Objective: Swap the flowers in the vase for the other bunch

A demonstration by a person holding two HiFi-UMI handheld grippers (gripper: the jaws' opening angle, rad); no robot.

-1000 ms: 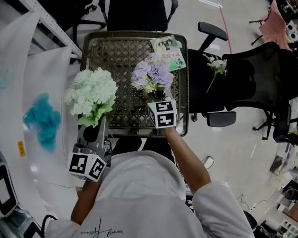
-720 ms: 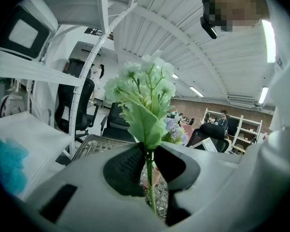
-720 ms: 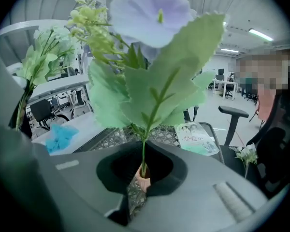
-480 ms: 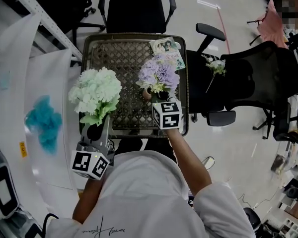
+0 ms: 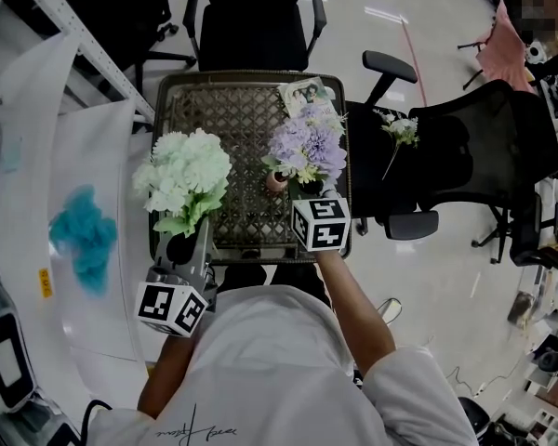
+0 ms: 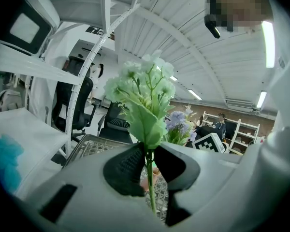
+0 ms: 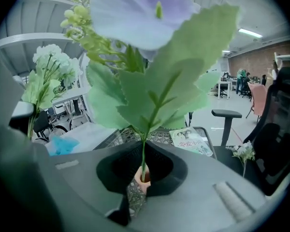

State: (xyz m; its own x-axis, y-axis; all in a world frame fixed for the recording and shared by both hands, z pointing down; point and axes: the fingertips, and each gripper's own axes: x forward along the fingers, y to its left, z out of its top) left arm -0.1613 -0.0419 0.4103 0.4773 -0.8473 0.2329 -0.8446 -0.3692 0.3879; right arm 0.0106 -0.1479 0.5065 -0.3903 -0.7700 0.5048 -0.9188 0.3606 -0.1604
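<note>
Vase [image 5: 277,183] stands upright on the surface [image 5: 232,119], right of the left tool [image 5: 182,245] clamped on the white bunch [image 5: 184,177], nearer the right tool [image 5: 300,191] clamped on the purple bunch [image 5: 304,147].

A dark lattice-top table [image 5: 225,119] carries a small pink vase [image 5: 276,182]. A printed booklet [image 5: 302,94] lies at its far right corner.

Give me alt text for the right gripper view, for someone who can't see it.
The right gripper is shut on the thin stem of the purple flowers, whose leaves and bloom fill the top of the frame. A small pink vase shows just behind the jaws on a mesh table, with the white flowers off to the left.
</note>
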